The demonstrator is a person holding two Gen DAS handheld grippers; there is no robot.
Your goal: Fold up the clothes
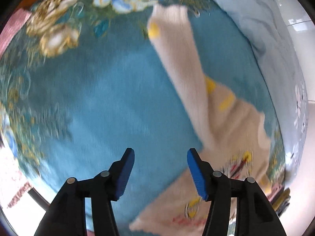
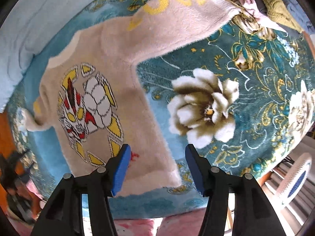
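Below the right gripper (image 2: 157,169), spread and holding nothing, the beige sweater (image 2: 110,78) lies flat on a teal floral blanket (image 2: 246,102), hem at 6 o'clock, collar toward 10, one sleeve (image 2: 187,17) reaching toward 1. Its left counterpart, the left gripper (image 1: 160,174), is equally parted over bare blanket, sweater at 3 o'clock. Folded cloths (image 2: 275,5) sit at 1 o'clock.

my left wrist view is smeared with motion blur; my right stays sharp. bright daylight blows out the lower left and right edges, and both frames bulge fisheye-round.
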